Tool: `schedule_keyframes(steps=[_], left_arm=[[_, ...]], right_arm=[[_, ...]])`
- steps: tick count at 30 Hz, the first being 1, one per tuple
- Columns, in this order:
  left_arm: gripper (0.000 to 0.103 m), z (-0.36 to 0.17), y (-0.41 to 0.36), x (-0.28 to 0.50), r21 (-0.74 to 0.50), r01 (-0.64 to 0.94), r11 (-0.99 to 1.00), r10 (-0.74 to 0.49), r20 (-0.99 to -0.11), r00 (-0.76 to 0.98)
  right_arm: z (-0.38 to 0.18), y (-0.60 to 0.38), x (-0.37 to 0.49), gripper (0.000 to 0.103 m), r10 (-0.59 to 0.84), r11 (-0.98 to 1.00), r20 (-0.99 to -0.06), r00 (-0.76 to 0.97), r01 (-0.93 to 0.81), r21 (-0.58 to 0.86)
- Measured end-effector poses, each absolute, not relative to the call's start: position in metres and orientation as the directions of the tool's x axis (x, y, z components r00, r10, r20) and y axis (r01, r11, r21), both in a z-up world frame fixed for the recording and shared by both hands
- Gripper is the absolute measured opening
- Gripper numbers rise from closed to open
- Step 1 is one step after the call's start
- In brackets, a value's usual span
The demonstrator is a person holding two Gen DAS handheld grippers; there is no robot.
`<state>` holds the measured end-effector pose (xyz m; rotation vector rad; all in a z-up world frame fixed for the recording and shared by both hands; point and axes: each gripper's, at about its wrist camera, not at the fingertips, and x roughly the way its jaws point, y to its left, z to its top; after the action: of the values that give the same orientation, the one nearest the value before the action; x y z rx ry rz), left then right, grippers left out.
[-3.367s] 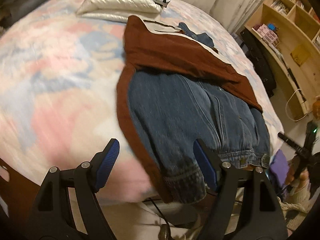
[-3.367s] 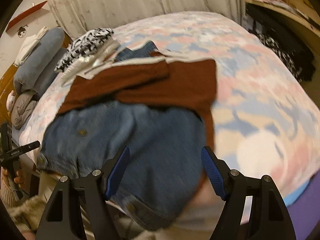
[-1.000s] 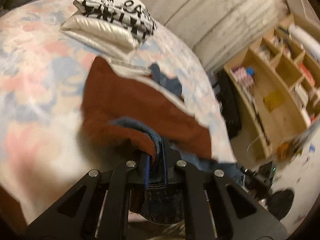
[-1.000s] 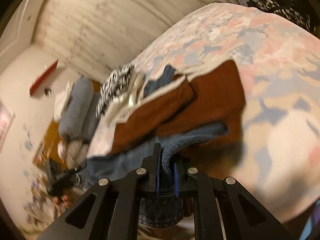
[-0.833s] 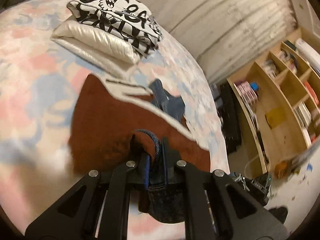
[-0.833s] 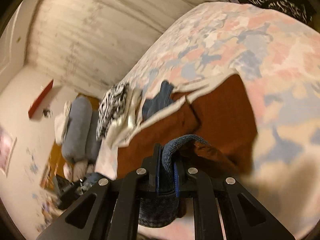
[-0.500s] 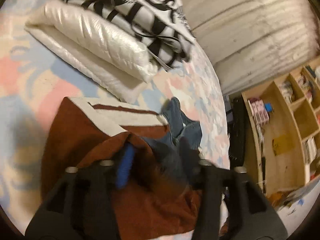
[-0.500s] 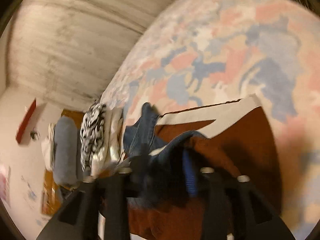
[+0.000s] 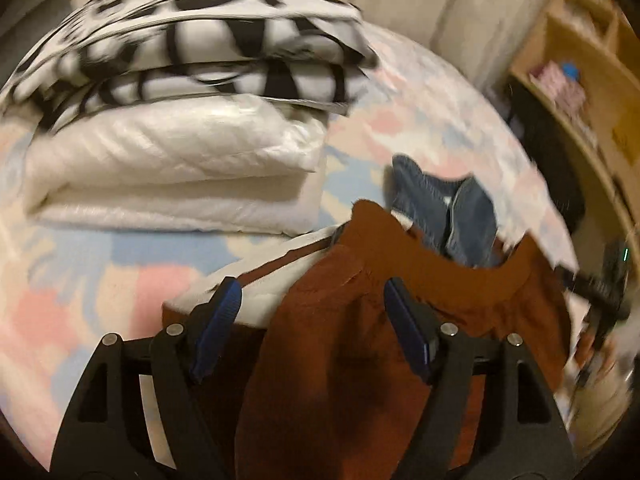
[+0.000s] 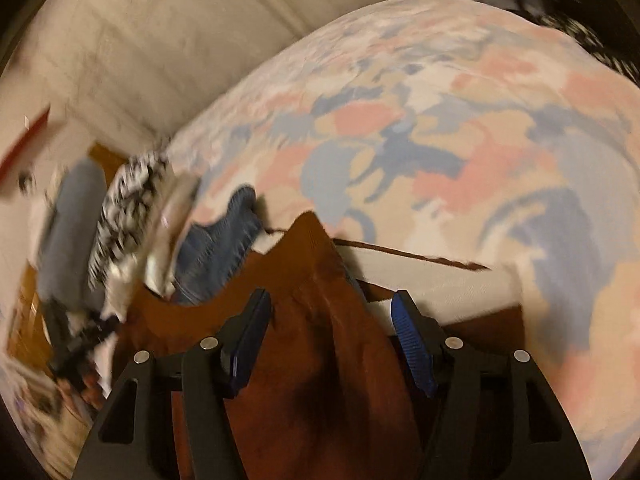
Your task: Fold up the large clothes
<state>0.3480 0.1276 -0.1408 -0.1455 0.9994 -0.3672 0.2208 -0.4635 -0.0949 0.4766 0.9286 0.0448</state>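
A rust-brown and denim jacket (image 9: 360, 320) lies folded over on the bed, brown lining up, with its blue denim collar (image 9: 444, 208) sticking out at the far end. My left gripper (image 9: 310, 320) hovers over the fold's left part, jaws opening, pads clear of the cloth. In the right wrist view the same jacket (image 10: 320, 340) has a cream band (image 10: 440, 284) under it and the denim collar (image 10: 220, 248) to the left. My right gripper (image 10: 332, 336) straddles a raised brown ridge, jaws opening, pads not pressing on it.
A folded white quilted garment (image 9: 172, 176) with a black-and-white printed one (image 9: 192, 52) on top lies just beyond the jacket. The pastel patterned bedspread (image 10: 460, 140) stretches away to the right. Wooden shelves (image 9: 580, 80) stand past the bed's right edge. A grey pillow (image 10: 68, 224) is at far left.
Both grippers carried the denim hem forward over the jacket toward the collar, then opened and let it go. The near half now lies folded over, brown lining up.
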Motion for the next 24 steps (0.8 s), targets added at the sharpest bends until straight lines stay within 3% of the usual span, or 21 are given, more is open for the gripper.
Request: schedule_keyframes(steps=[3, 4, 5, 7, 8, 13, 18, 21, 22, 24], left_arm=[[0.071, -0.146, 0.113, 0.353, -0.240, 0.293, 0.926, -0.357, -0.811, 0.464], [0.064, -0.148, 0.108, 0.355, -0.230, 0.300, 0.926, -0.351, -0.816, 0.459], [0.042, -0.150, 0.102, 0.359, -0.211, 0.304, 0.929, -0.337, -0.823, 0.458], [0.019, -0.150, 0.095, 0.361, -0.179, 0.305, 0.936, -0.310, -0.829, 0.465], [0.012, -0.145, 0.091, 0.360, -0.160, 0.302, 0.940, -0.297, -0.820, 0.489], [0.012, -0.120, 0.089, 0.353, -0.153, 0.285, 0.946, -0.300, -0.748, 0.593], [0.012, -0.160, 0.088, 0.373, -0.127, 0.227, 0.965, -0.234, -0.807, 0.543], [0.014, -0.171, 0.097, 0.373, -0.174, 0.215, 0.961, -0.266, -0.798, 0.541], [0.015, -0.170, 0.100, 0.371, -0.189, 0.216, 0.958, -0.278, -0.796, 0.538], [0.018, -0.164, 0.103, 0.367, -0.191, 0.211, 0.959, -0.277, -0.798, 0.535]], right_arm=[[-0.110, -0.451, 0.240, 0.063, 0.219, 0.920, -0.790, 0.573, 0.149, 0.363], [-0.117, -0.447, 0.248, 0.063, 0.209, 0.925, -0.801, 0.561, 0.153, 0.349], [-0.125, -0.445, 0.256, 0.061, 0.199, 0.926, -0.813, 0.547, 0.166, 0.338], [-0.133, -0.442, 0.264, 0.027, 0.205, 0.925, -0.821, 0.532, 0.169, 0.341], [-0.133, -0.442, 0.266, 0.007, 0.200, 0.925, -0.818, 0.538, 0.172, 0.340], [-0.093, -0.454, 0.250, 0.005, 0.132, 0.910, -0.675, 0.726, 0.180, 0.373], [-0.152, -0.460, 0.287, 0.005, 0.102, 0.899, -0.818, 0.566, 0.298, 0.319], [-0.162, -0.465, 0.289, 0.007, 0.125, 0.889, -0.813, 0.569, 0.300, 0.347], [-0.161, -0.466, 0.289, 0.009, 0.133, 0.888, -0.815, 0.564, 0.297, 0.350], [-0.152, -0.465, 0.286, 0.023, 0.123, 0.895, -0.821, 0.558, 0.294, 0.334]])
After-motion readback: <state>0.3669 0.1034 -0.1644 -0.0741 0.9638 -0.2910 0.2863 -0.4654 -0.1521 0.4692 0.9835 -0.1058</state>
